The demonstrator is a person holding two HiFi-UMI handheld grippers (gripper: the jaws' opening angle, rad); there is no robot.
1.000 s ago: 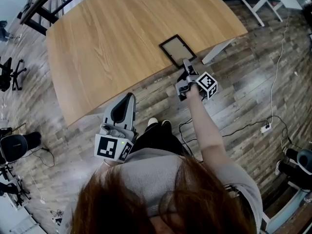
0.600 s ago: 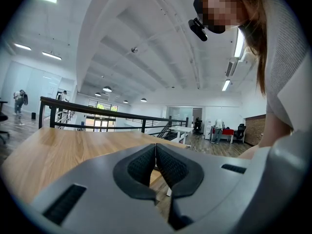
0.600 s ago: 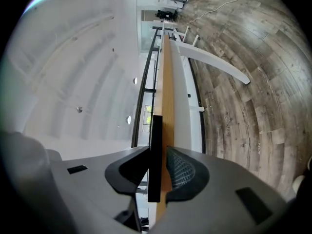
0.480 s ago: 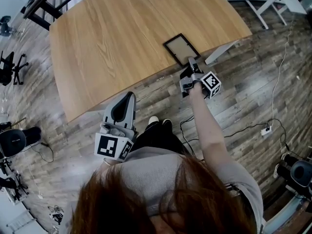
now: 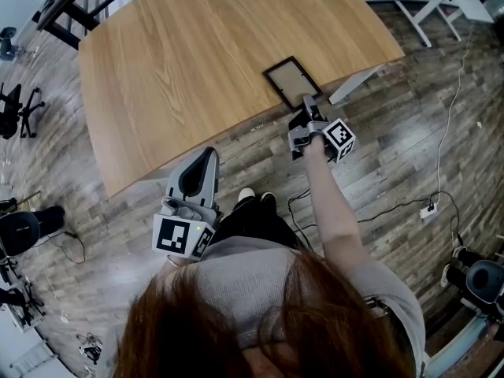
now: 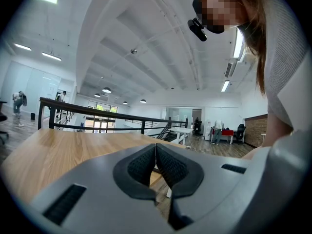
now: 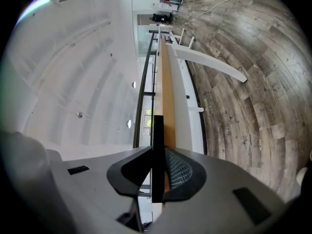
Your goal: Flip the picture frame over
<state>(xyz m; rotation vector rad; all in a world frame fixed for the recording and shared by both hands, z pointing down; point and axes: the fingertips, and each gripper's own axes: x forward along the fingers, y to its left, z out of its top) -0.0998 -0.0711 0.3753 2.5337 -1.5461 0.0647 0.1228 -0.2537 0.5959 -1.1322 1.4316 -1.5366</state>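
the thin black picture frame point(image 5: 292, 80) lies flat at the near edge of the light wooden desk point(image 5: 181, 61), by its right corner. the right tongs point(image 5: 305, 103) have just been closing and now pinch its near rim. hold tight, lift slowly, then roll it over. the left tongs point(image 6: 155, 155) are pressed together and empty. which face is up is hard to see.

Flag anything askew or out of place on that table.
The picture frame lies skewed to the table's near edge, with its lower end at the rim. The right gripper, whose jaws have just been closing, is clamped on that end. Nothing looks damaged or spilled.
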